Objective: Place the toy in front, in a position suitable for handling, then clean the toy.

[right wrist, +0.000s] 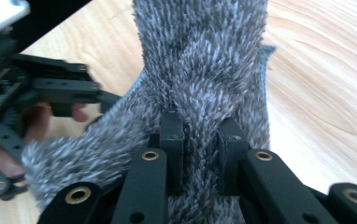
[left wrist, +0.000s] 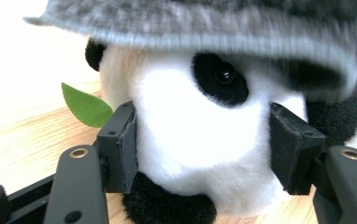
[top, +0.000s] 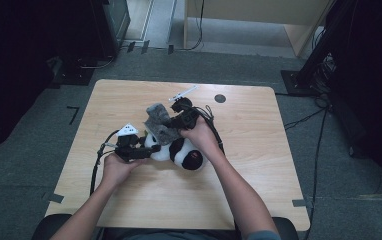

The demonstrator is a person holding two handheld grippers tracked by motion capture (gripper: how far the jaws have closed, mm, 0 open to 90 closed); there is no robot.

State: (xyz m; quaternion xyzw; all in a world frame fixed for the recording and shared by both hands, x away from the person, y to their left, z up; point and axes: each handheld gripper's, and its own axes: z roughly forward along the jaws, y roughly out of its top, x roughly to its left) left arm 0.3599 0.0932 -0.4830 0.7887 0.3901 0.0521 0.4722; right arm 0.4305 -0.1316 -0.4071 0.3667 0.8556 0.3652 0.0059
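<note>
grey hat (left wrist: 204,23) blurred, panda's (left wrist: 200,135) body cut off

Grey hat (top: 159,121) lies over plush panda (top: 179,150).

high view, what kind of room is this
Probably a lab or recording workspace, not a home: a bare wooden table on grey carpet, loose cables across the floor, and dark equipment stands at the edges.

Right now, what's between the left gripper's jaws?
The panda plush's head: the left gripper has one pad on each side of its white face, pressing the fur, in the left gripper view. The grey furry hat hangs just above.
</note>
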